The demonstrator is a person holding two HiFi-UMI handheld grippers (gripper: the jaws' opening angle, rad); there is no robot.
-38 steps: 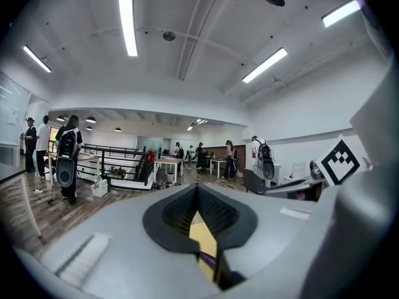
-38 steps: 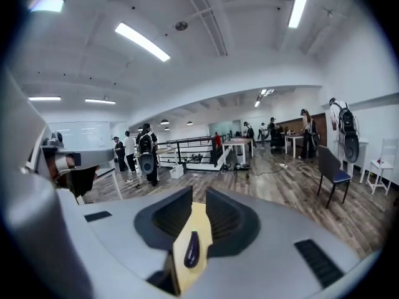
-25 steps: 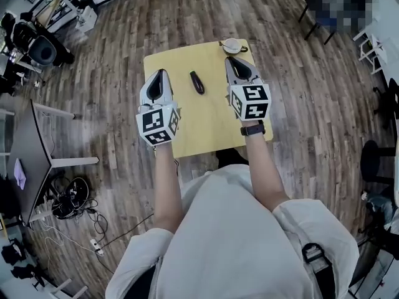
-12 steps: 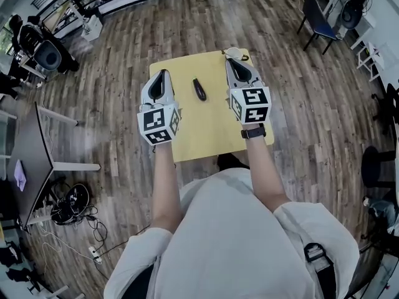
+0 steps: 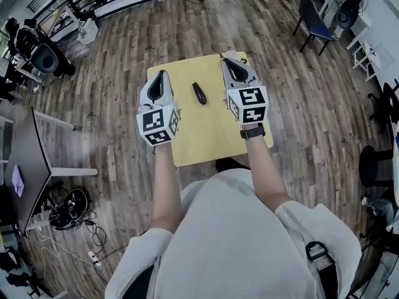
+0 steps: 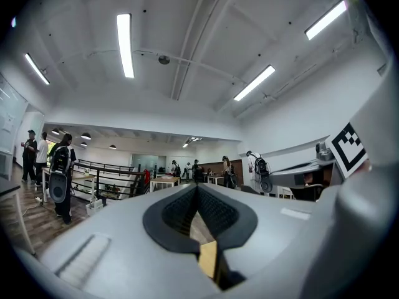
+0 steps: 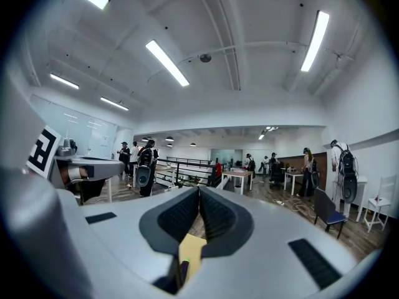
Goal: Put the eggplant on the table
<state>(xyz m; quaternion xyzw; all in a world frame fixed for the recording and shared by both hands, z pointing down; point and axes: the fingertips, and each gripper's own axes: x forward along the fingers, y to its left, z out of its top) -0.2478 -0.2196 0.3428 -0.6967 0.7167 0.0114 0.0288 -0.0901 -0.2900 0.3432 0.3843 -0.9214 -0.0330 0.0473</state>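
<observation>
Eggplant [image 5: 199,93] is lying on the yellow table [image 5: 206,139], toward its far edge, between the two claws and touching neither. Left claw [image 5: 162,73] is hovering level over the table's left side, clenched with nothing in it. Right claw [image 5: 229,61] is hovering over the far right corner, likewise clenched and empty.

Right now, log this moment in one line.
eggplant: on yellow table | left gripper: shut, empty | right gripper: shut, empty
</observation>
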